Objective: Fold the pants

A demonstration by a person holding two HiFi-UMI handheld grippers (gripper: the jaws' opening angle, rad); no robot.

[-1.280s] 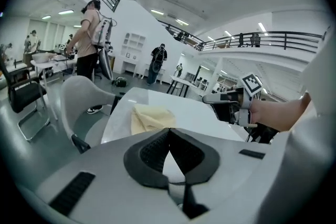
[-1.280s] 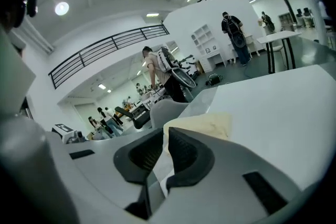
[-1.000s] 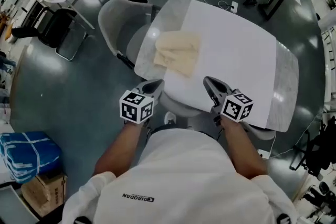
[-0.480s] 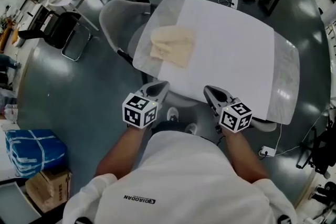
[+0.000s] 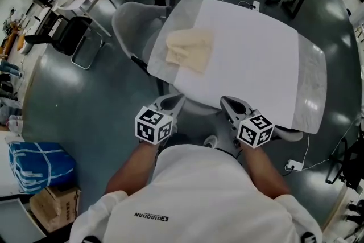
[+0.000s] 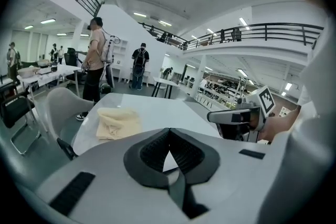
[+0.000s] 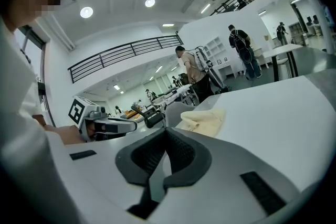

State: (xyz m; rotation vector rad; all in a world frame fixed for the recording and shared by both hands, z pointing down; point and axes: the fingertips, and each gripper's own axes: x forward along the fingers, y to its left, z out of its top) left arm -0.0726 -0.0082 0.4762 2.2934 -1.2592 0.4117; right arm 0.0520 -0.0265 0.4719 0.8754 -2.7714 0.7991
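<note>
Cream pants (image 5: 190,48) are seen folded into a compact, slightly rumpled bundle on the white tabletop (image 5: 256,60). In the head view they lie on its upper-left part, close to the edge beside the grey chair (image 5: 131,23).

Left gripper (image 5: 175,99) is held at lower centre-left of the frame, near the tabletop's near edge. Its fingers (image 6: 152,150) are pressed together at the tips, with nothing between them.

Right gripper (image 5: 226,102) is held at lower centre-right, roughly level with the left one. Its fingers (image 7: 144,157) are likewise closed tip to tip and empty.

Both are pointed toward the tabletop and kept well apart from the pants. In each gripper view the pants are seen beyond the closed tips, around mid-frame.

A blue bundle (image 5: 40,163) and a cardboard box (image 5: 54,208) are seen on the floor at lower left.
</note>
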